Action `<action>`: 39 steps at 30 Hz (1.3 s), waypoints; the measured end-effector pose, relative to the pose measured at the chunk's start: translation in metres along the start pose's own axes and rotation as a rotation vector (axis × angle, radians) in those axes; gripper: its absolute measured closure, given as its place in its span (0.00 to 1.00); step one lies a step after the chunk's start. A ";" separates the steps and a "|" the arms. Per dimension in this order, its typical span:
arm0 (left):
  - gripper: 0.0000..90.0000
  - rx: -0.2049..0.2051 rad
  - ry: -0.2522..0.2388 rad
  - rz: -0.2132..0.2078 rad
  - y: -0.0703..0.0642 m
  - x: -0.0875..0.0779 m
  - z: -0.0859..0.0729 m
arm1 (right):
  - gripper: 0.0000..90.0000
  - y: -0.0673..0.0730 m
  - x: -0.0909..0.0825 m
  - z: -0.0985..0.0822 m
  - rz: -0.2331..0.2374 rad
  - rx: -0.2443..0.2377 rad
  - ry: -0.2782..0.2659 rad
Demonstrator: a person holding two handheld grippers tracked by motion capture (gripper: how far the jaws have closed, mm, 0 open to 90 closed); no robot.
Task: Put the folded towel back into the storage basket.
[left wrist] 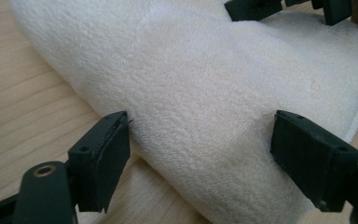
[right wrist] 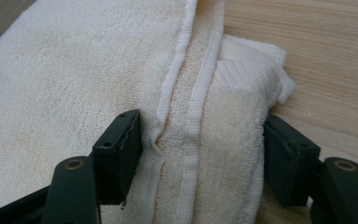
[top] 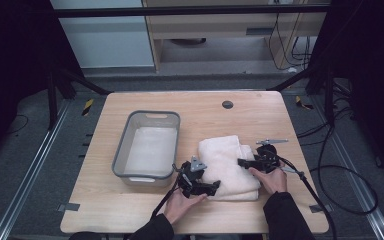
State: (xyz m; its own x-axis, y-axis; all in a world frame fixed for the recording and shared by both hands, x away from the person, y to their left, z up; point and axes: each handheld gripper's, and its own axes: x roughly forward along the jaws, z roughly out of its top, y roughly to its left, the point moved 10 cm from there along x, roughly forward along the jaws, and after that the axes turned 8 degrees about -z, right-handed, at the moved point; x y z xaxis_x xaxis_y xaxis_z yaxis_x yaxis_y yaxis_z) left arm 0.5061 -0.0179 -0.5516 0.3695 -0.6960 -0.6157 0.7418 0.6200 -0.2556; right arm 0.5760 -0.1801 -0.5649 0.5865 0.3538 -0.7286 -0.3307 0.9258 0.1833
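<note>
- Forearms and hands come in from the near edge of the table (top: 130,210), one gripper in each hand, both set against a folded towel (top: 227,167) at the near right of the tabletop.
- Left gripper (top: 206,188) sits at the towel's near left corner. In the left gripper view its jaws stand wide with the rounded fold of towel (left wrist: 205,116) between them; one pad (left wrist: 109,154) lies just beside the cloth, and I cannot tell whether it touches. I read these jaws as open, not gripping.
- Right gripper (top: 245,162) reaches in from the right, over the stacked hems. In the right gripper view the layered edges of the towel (right wrist: 200,140) run straight away from the camera between the jaws, and the pad (right wrist: 121,149) dents the cloth: the jaws look to be pinching those edges.
- The towel's long axis runs from near to far, so both grippers meet it across its short width, at opposite sides. Any lift probably turns on the left jaws closing too.
- Left of the towel stands a grey tub (top: 125,142), near it but apart.
- Farther off is the table's far edge.
</note>
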 end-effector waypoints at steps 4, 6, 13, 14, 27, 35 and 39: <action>0.18 -0.068 0.030 -0.022 0.002 0.008 -0.005 | 0.42 0.001 0.000 0.000 0.006 0.009 0.006; 0.18 -0.071 0.031 -0.025 0.002 0.009 -0.005 | 0.44 0.001 -0.001 0.000 0.010 0.013 0.009; 0.18 -0.061 0.025 -0.033 0.001 0.016 -0.006 | 0.50 0.003 -0.001 -0.001 0.025 0.028 0.021; 0.18 -0.067 0.025 -0.037 0.001 0.016 -0.006 | 0.52 0.004 -0.001 -0.001 0.029 0.032 0.023; 0.26 -0.096 0.010 -0.042 -0.001 0.016 -0.007 | 0.60 0.007 -0.002 -0.001 0.049 0.059 0.036; 0.37 -0.130 0.030 -0.066 -0.004 0.015 -0.006 | 0.68 0.009 -0.003 -0.001 0.060 0.057 0.033; 0.46 -0.144 0.032 -0.078 -0.004 0.014 -0.006 | 0.69 0.009 -0.004 -0.001 0.065 0.053 0.032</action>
State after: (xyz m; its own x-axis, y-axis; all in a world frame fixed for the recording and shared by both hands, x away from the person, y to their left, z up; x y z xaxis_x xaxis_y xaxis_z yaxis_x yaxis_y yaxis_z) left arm 0.5051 -0.0284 -0.5637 0.2939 -0.7338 -0.6125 0.6787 0.6114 -0.4068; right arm 0.5706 -0.1735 -0.5610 0.5408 0.4095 -0.7347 -0.3267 0.9072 0.2651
